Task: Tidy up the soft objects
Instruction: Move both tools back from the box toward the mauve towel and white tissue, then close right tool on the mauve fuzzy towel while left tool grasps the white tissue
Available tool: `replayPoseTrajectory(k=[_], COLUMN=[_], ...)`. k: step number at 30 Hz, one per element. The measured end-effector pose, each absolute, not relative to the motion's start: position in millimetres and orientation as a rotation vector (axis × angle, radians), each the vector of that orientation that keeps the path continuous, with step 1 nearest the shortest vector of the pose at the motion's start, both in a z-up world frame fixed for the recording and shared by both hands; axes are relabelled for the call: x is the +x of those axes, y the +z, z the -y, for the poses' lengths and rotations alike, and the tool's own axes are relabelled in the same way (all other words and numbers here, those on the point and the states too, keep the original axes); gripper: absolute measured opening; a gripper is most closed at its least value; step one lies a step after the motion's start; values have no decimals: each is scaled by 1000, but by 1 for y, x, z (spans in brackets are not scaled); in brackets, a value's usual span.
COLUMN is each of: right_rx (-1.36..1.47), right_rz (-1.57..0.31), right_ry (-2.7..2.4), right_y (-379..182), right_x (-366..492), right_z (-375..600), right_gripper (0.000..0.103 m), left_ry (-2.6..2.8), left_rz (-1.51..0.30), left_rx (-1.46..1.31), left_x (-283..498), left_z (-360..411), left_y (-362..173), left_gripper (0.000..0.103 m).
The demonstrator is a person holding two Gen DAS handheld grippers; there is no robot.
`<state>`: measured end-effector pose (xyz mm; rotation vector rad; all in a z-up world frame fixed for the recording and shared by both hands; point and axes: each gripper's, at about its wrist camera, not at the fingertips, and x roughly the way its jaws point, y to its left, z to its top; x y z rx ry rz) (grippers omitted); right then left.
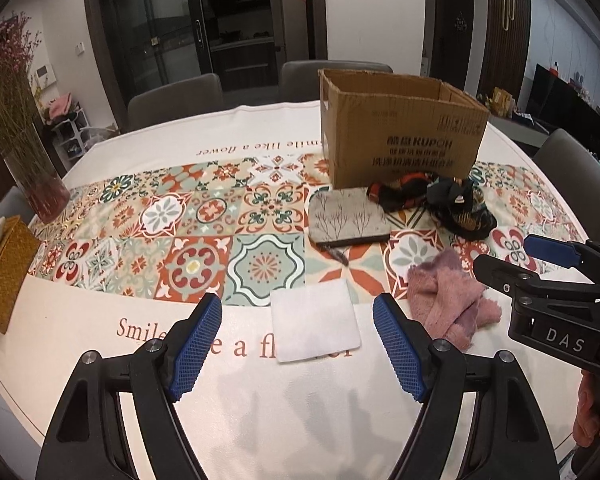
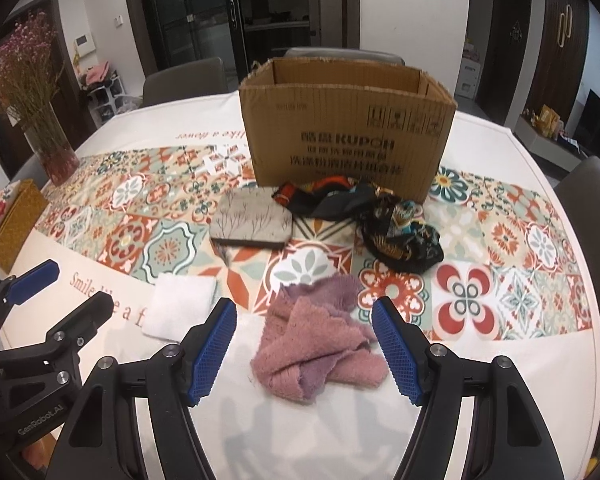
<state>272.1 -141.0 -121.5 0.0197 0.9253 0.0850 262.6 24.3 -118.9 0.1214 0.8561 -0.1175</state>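
Observation:
A white folded cloth [image 1: 315, 322] lies on the table just ahead of my open, empty left gripper [image 1: 297, 320]; it also shows in the right wrist view [image 2: 180, 306]. A crumpled pink knit cloth [image 2: 320, 340] lies between the fingers of my open, empty right gripper [image 2: 304, 324], and shows in the left wrist view [image 1: 448, 302]. A grey pouch with a tree print [image 2: 252, 222] and dark patterned scarves [image 2: 396, 228] lie in front of an open cardboard box [image 2: 348, 136]. The right gripper shows in the left wrist view [image 1: 512, 264], the left gripper in the right wrist view [image 2: 68, 288].
The table [image 1: 100, 312] carries a tiled-pattern cloth. A vase of dried flowers [image 1: 40, 184] and a woven yellow box [image 1: 4, 272] stand at the left. Grey chairs [image 1: 176, 100] ring the far side.

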Motion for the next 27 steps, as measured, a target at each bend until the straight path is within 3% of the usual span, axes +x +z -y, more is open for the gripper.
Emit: replayPoseTrajectory(k=[27], right_rx=[46], right_rz=[-1059], right_ry=[61], right_y=[-193], right_x=[291], right_z=[151], right_gripper=[71], left_ry=[-158], left_rz=[-949], left_rx=[134], left_x=[289], left_z=[-13], left_y=[-193], left_gripper=[78])
